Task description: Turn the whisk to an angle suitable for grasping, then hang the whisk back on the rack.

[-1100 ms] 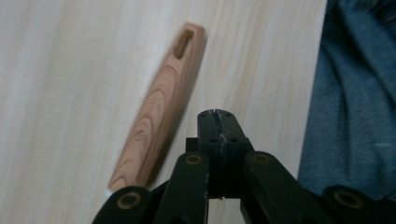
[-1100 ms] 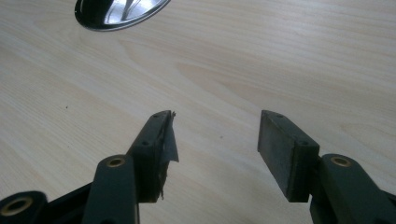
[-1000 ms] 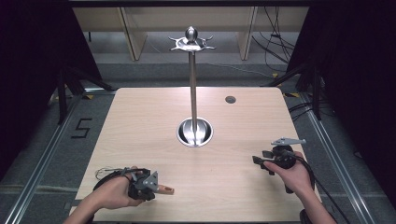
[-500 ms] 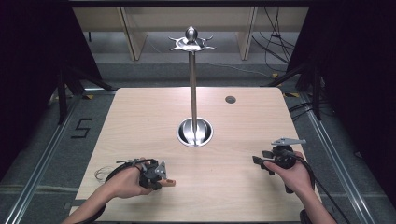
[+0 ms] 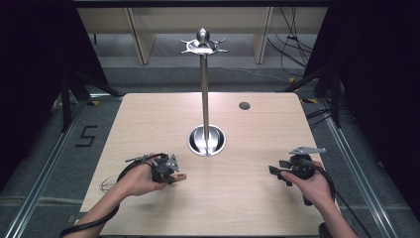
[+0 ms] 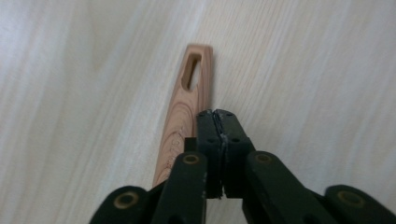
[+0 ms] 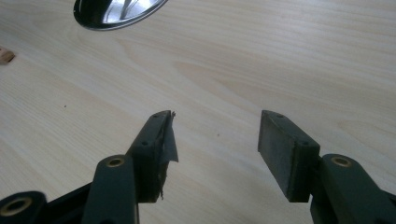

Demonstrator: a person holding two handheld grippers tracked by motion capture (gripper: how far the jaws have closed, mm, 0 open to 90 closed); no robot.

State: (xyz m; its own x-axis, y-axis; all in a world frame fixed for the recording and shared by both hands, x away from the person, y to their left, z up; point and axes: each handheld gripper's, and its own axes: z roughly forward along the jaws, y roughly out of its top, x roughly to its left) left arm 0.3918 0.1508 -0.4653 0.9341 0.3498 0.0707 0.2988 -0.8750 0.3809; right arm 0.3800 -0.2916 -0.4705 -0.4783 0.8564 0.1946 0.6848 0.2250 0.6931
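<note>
Surface: you are working on a pale wood-grain table with a small dark round spot toward its far right.
Room: beyond the far edge there is light wooden shelving, dark drapes on both sides, and a grey floor with a "5" marking at your left.
Stand: a chrome utensil stand rises from a round mirrored base at mid-table, with hooks around the knob at its top.
Left gripper: your left gripper sits low over the near-left of the table. In the left gripper view its jaws are pressed together with nothing between them.
Wooden handle: the wooden handle with a slot at its tip lies flat on the table, just beside your closed jaws on their left. In the high view its end pokes out past the gripper.
Wire part: something thin and wiry lies near your left wrist, too faint to name.
Right gripper: your right gripper is at the near-right, jaws spread wide over bare wood.
Change: your left hand has moved right and farther onto the table since a second ago; your right hand has held its place.
Open room: the table between your two grippers is bare, as is the far half around the stand.
Edges: both hands are near the front edge.
</note>
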